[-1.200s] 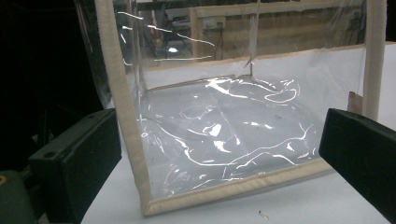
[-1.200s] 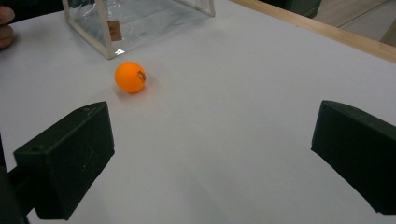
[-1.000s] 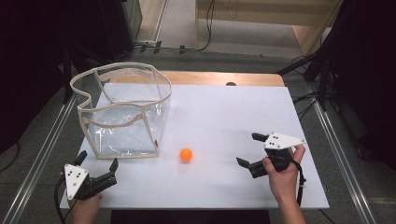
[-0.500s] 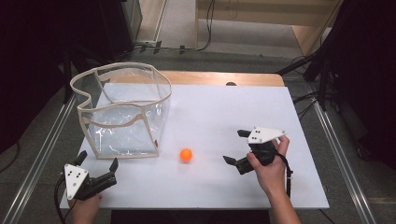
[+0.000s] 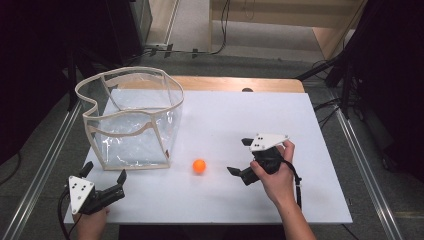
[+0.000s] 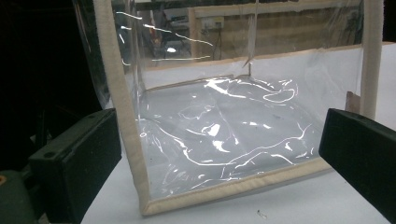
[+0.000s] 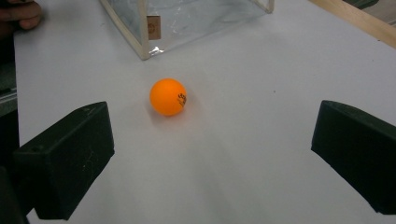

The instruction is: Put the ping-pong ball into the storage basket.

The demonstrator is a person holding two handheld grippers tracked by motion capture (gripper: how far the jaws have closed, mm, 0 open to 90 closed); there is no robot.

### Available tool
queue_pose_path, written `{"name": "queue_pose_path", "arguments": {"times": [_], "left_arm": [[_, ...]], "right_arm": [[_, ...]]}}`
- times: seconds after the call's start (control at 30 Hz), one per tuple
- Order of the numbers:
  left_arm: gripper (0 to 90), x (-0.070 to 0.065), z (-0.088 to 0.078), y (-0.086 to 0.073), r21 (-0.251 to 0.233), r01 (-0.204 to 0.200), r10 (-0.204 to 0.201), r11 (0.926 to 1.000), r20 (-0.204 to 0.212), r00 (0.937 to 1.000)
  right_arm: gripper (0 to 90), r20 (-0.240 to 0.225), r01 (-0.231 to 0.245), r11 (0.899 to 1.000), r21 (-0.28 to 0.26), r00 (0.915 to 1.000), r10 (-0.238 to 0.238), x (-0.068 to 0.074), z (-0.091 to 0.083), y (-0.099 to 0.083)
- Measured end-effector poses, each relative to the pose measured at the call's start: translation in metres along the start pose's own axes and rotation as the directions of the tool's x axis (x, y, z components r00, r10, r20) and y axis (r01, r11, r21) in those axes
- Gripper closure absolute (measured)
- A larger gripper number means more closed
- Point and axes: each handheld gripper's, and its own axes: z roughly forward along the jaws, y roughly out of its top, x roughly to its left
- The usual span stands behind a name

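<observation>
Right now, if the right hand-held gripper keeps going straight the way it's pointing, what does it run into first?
Most likely the orange ball. The right hand-held gripper has its jaws wide open, aimed at the ball across bare white table. The clear bag stands further along that line, a little aside.

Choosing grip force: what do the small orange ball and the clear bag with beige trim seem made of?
Small orange ball: likely hard matte plastic; smooth, with a printed mark, like a table-tennis ball.
Clear bag with beige trim: apparently soft glossy vinyl, creased with glare streaks; its edging looks like fabric.
</observation>
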Motion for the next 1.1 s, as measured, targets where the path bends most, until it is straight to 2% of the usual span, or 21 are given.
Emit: {"name": "queue_pose_path", "arguments": {"times": [0.37, 0.57, 0.73, 0.93, 1.1], "left_arm": [[0.0, 0.0, 0.0, 0.0, 0.003, 0.002, -0.002, 1.0, 0.0, 1.0], [0.0, 0.0, 0.001, 0.0, 0.006, -0.004, 0.004, 1.0, -0.001, 1.0], [0.0, 0.0, 0.001, 0.0, 0.006, 0.001, -0.001, 1.0, -0.002, 1.0], [0.0, 0.0, 0.001, 0.0, 0.007, -0.008, 0.008, 0.9999, 0.0, 1.0], [0.0, 0.0, 0.001, 0.0, 0.004, -0.001, 0.001, 1.0, 0.0, 1.0]], "right_arm": [[0.0, -0.037, 0.015, 0.999, 0.046, 0.9992, -0.014, 0.002, 0.013, 0.014], [0.0, -0.054, 0.016, 0.997, 0.071, 0.9985, -0.012, -0.002, 0.016, 0.024], [0.0, -0.075, 0.02, 0.995, 0.098, 0.9971, -0.013, -0.004, 0.025, 0.028], [0.0, -0.091, 0.038, 0.991, 0.126, 0.9955, -0.027, -0.001, 0.036, 0.032], [0.0, -0.11, 0.047, 0.988, 0.147, 0.9934, -0.031, 0.005, 0.046, 0.035]]}}
